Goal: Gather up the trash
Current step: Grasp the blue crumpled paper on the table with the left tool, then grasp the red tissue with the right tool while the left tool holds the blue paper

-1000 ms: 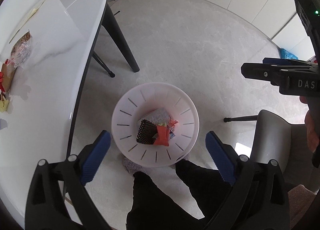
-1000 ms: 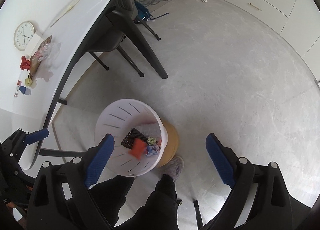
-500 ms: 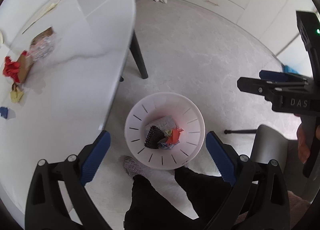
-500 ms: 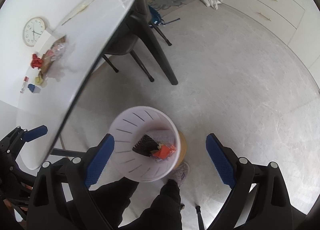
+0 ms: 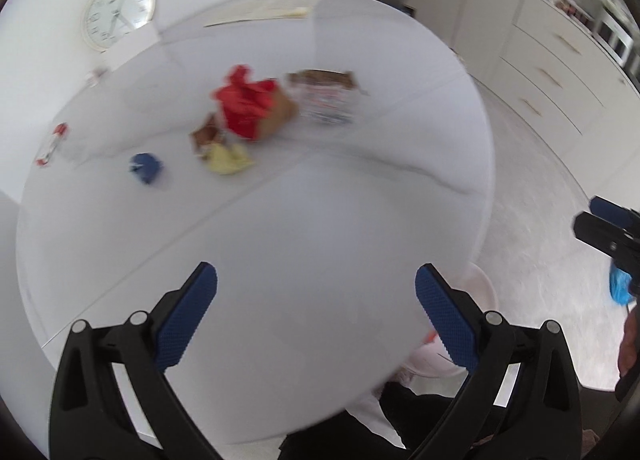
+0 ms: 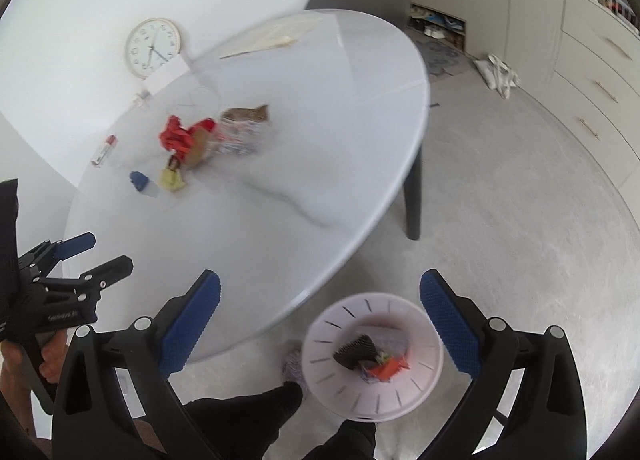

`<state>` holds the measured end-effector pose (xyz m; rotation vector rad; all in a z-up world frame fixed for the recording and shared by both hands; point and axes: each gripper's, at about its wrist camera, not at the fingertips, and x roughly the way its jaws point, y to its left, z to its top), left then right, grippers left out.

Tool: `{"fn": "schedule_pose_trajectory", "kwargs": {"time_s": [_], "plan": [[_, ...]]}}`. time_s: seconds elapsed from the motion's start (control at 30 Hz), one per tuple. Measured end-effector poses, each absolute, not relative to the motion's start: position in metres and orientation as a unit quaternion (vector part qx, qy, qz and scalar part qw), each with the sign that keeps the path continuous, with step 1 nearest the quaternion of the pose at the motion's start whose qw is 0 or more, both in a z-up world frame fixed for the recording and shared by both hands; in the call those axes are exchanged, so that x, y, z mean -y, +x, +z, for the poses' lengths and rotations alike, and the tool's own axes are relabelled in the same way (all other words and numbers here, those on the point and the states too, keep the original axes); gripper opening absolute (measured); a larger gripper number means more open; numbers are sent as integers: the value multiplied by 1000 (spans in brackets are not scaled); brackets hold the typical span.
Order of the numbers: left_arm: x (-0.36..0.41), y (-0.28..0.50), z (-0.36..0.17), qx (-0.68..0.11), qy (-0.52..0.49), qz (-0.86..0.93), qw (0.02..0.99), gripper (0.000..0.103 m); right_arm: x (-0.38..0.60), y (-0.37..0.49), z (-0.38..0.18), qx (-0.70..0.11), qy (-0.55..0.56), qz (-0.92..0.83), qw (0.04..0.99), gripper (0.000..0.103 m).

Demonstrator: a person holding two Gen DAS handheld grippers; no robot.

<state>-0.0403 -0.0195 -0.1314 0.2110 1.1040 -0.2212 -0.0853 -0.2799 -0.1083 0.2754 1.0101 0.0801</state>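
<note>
Trash lies on the white oval table [image 5: 320, 220]: a red crumpled wrapper [image 5: 246, 104] on brown paper, a clear printed bag [image 5: 326, 98], a yellow scrap [image 5: 228, 156] and a blue scrap [image 5: 145, 167]. The same red wrapper [image 6: 182, 138], bag [image 6: 240, 136], yellow scrap [image 6: 172, 178] and blue scrap [image 6: 139, 179] show in the right wrist view. The white bin [image 6: 372, 356] stands on the floor by the table edge and holds several pieces. My left gripper [image 5: 316, 318] is open and empty above the table's near part. My right gripper [image 6: 320, 324] is open and empty beside the bin.
A wall clock [image 6: 151, 47] leans at the table's back by a white box. A red-capped tube [image 6: 104, 150] and a flat paper [image 6: 272, 36] lie on the table. A grey chair [image 6: 360, 0] stands behind it. Cabinets [image 6: 592, 80] line the right wall.
Both grippers have lifted and tilted up from over the bin towards the table. The table's trash now sits in the middle of both views. Both stay open and empty.
</note>
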Motion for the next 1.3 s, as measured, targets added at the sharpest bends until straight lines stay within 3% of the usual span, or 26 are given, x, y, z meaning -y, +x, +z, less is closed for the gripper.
{"fn": "schedule_pose_trajectory", "kwargs": {"time_s": [0.33,0.73,0.93,1.1,1.3], "plan": [[-90,34,-145,-517,72,-40,852,95,180,-40,-97,-487,114,58,864,100],[-152,149,-204,-547,18,5,837,93,107,-8,-98,-502,96,53,858,100],[-151,177,-232,-569,21,4,822,75,100,1,-106,-517,94,40,850,100],[-151,182,-241,-573,8,-6,819,48,93,15,-107,-521,86,48,848,100],[-154,184,-239,-567,4,-25,823,42,72,58,-103,-510,32,73,857,100]]}}
